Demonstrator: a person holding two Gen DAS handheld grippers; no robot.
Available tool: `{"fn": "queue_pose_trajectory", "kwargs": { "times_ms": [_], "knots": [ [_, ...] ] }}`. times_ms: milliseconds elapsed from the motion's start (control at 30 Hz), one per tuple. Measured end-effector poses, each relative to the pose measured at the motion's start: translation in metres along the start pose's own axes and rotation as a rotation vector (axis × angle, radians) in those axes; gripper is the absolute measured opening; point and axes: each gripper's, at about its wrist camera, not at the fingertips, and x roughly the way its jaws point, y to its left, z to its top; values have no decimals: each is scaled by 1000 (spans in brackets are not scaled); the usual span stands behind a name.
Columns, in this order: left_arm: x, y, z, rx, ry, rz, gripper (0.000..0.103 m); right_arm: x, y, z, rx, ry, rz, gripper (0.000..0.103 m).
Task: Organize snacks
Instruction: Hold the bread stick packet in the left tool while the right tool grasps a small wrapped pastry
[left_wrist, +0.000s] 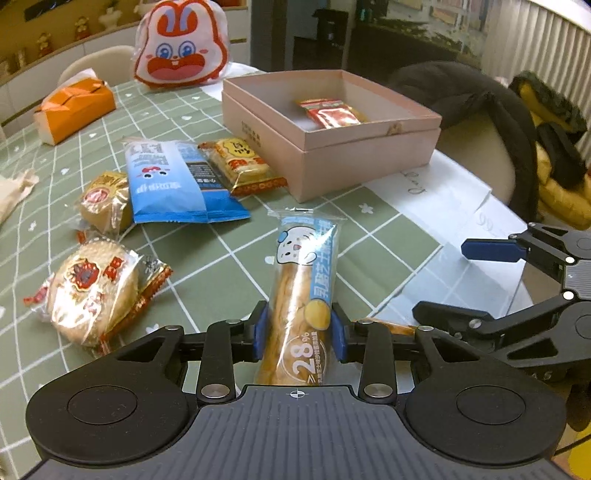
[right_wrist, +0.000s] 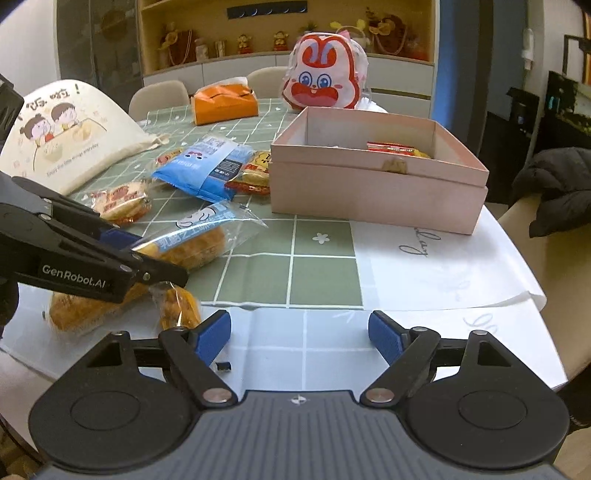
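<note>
My left gripper (left_wrist: 299, 334) is shut on a long bread stick packet (left_wrist: 303, 280) with a blue and clear wrapper, held just above the table; it also shows in the right wrist view (right_wrist: 195, 242). My right gripper (right_wrist: 299, 336) is open and empty, low over the table's white sheet, to the right of the left gripper (right_wrist: 147, 258). The pink box (left_wrist: 369, 155) stands open ahead with a red snack packet (left_wrist: 332, 112) inside. A blue packet (left_wrist: 170, 181), a yellow cracker packet (left_wrist: 240, 164) and round cakes (left_wrist: 92, 291) lie on the table at the left.
A green checked tablecloth (right_wrist: 321, 266) covers the table. An orange tissue box (left_wrist: 74, 109) and a rabbit-face bag (left_wrist: 181, 44) stand at the back. A cream cloth bag (right_wrist: 70, 136) lies at the left. A chair with a dark coat (left_wrist: 480, 107) is at the right.
</note>
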Motion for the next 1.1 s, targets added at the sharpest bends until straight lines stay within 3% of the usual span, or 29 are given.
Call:
{"fn": "queue_pose_trajectory", "kwargs": {
  "times_ms": [367, 633, 733, 867, 933, 1000, 1100],
  "knots": [
    [-5, 7, -7, -110, -41, -52, 38, -3, -9, -5, 23, 5, -26, 85],
    [-9, 10, -7, -167, -6, -61, 36, -8, -28, -8, 87, 5, -88, 85],
    [-10, 17, -7, -189, -3, -47, 35, -26, -17, -11, 33, -73, -1, 85],
    [-14, 21, -9, -205, -13, -24, 35, -32, 10, -8, -44, -92, 141, 83],
    [-16, 23, -11, -213, -20, -17, 35, -24, 24, -5, -81, -72, 173, 75],
    [-16, 26, -12, -225, -12, -22, 35, -15, 35, -2, -116, -42, 197, 51],
    [-18, 24, -12, -219, -15, -15, 35, -6, 42, 2, -152, 0, 219, 33]
  ]
}}
